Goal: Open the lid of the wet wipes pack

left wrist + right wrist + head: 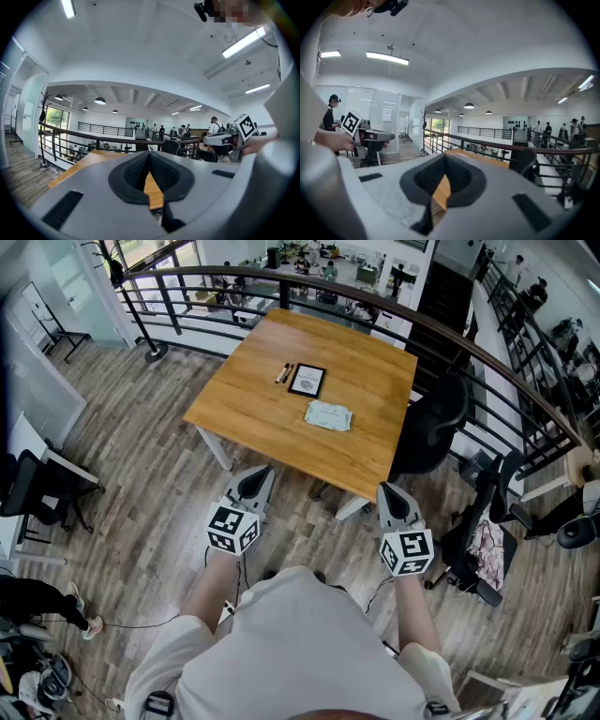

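The wet wipes pack (328,415), pale green and flat, lies with its lid down on the wooden table (244,409), right of centre. Both grippers hang in the air short of the table's near edge, well apart from the pack. My left gripper (260,472) is shut with nothing in it, and my right gripper (386,488) is the same. In the left gripper view the left gripper (150,159) has its black pads pressed together over a strip of table. The right gripper (444,165) in its own view looks alike. Neither gripper view shows the pack.
A dark-framed tablet (307,380) and two pens (284,372) lie on the table behind the pack. A black office chair (433,427) stands at the table's right side, another chair (480,545) further right. A curved railing (375,315) runs behind the table.
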A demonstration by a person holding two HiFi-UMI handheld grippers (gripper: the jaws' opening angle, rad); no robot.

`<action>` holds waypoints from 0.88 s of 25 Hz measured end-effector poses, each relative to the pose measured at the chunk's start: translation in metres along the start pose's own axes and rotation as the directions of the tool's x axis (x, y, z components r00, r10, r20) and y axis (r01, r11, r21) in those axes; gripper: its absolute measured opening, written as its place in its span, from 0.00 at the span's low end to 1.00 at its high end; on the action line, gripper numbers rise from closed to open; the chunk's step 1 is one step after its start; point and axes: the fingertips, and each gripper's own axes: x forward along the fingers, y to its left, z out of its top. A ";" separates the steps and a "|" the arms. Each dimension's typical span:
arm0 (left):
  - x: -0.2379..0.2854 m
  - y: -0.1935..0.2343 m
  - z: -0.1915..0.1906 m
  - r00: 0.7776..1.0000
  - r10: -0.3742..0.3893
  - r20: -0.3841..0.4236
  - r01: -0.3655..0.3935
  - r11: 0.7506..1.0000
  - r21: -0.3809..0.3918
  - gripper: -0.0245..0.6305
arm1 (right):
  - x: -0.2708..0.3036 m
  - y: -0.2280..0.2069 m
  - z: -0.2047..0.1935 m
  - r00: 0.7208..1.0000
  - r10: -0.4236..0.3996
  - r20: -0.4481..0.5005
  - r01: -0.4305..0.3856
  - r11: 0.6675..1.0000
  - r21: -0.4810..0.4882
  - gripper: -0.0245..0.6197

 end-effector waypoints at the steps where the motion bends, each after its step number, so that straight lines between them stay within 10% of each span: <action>1: 0.002 0.000 0.000 1.000 0.000 0.000 0.000 1.000 -0.001 0.03 | 0.001 -0.001 0.000 1.000 0.001 0.001 -0.001 1.000 -0.001 0.04; 22: 0.017 -0.014 -0.005 1.000 -0.025 -0.007 0.025 1.000 0.008 0.03 | 0.006 -0.015 -0.007 1.000 0.007 0.002 -0.007 1.000 0.025 0.04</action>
